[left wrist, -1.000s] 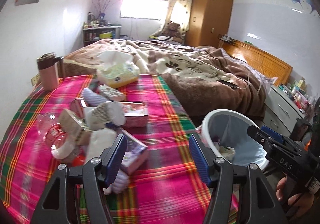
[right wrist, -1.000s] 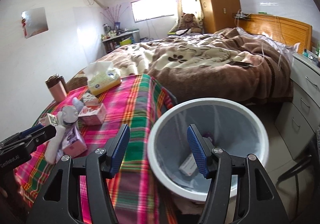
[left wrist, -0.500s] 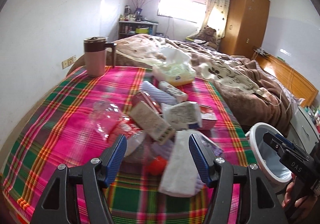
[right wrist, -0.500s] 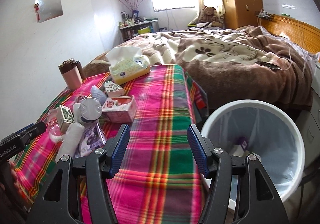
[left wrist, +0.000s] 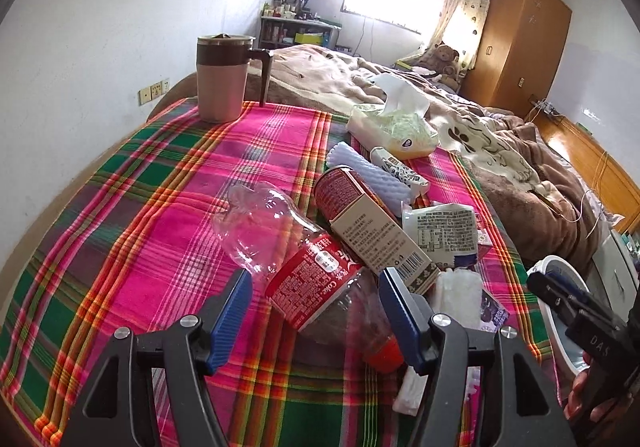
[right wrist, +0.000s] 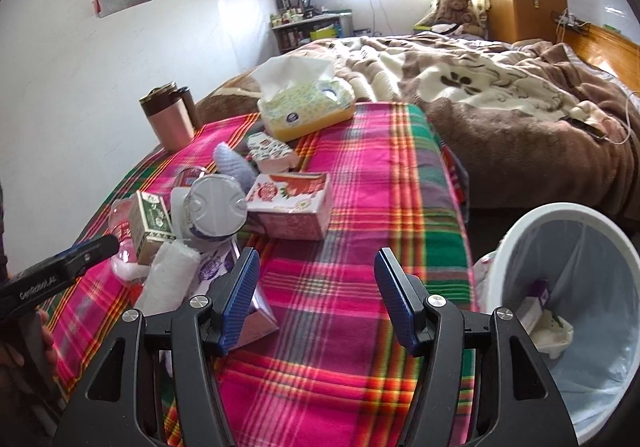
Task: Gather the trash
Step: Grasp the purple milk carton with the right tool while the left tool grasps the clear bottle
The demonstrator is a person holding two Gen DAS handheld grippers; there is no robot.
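A: What is the biggest thing here?

B: The table with the bright checked cloth (left wrist: 168,207); a heap of trash lies on its middle; beside the table, low on the floor, stands the white bin (right wrist: 568,299) with a thin bag inside and a few scraps already in it.

A: Which piece comes first?

B: I think the clear plastic bottle (left wrist: 296,259) with the red label; it lies on its side right in front of the left gripper (left wrist: 314,311), whose blue jaws are wide apart and hold nothing.

A: Is it hard to lift?

B: It looks empty, so it should be light; it is also smooth, squashy and round, so it may slip or roll; pinching across the red label seems best.

A: And the other gripper?

B: The right gripper (right wrist: 316,301) hangs over bare cloth, open wide too, with nothing in it; the tan carton (left wrist: 380,231) leans on the bottle and may slide.
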